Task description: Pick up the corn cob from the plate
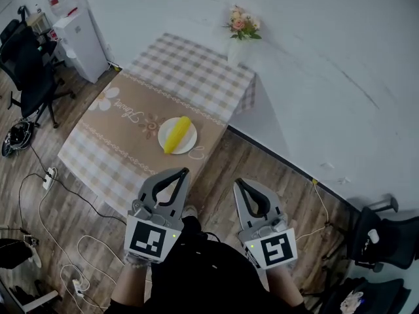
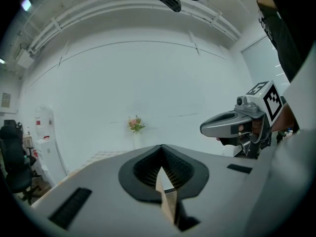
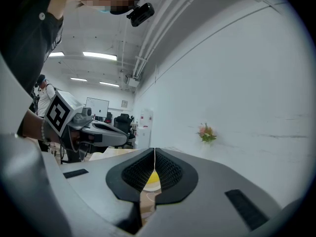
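Jaws together and empty, the left gripper [image 1: 184,172] and right gripper [image 1: 238,182] hover short of the table [image 1: 111,139], likely approaching the corn cob [image 1: 177,135] lying untouched on 1 plate [image 1: 192,145].

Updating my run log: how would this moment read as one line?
stage: pre-grasp | left gripper: shut, empty | right gripper: shut, empty | corn cob: lying on plate, untouched
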Action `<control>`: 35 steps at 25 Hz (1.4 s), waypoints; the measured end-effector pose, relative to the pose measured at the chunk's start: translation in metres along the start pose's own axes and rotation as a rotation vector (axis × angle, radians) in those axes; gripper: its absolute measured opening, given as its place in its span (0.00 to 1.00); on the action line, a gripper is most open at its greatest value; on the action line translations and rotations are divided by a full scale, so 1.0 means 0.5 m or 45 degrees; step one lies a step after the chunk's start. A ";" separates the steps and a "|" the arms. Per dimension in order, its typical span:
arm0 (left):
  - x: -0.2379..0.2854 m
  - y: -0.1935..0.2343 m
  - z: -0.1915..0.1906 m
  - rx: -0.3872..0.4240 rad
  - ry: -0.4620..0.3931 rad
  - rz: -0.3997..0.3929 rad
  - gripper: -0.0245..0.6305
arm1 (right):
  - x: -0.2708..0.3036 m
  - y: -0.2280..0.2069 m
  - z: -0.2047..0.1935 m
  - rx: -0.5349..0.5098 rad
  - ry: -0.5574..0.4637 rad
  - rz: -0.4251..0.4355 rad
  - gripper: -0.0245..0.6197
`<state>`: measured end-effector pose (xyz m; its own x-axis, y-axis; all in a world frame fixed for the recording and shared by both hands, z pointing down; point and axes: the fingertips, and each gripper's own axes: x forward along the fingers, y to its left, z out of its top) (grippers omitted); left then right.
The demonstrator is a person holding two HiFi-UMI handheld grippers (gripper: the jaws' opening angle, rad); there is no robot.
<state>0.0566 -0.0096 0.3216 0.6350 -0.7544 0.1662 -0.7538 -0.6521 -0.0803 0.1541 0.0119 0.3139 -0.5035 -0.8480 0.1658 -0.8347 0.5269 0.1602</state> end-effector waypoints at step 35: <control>0.018 0.228 -0.086 -0.125 0.076 0.247 0.06 | 0.255 0.044 -0.003 -0.029 0.053 0.268 0.10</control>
<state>-0.0308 -0.0874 0.3563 0.4673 -0.8576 0.2149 -0.8757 -0.4824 -0.0212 0.0718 -0.0845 0.3401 -0.6564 -0.7159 0.2379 -0.7064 0.6939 0.1394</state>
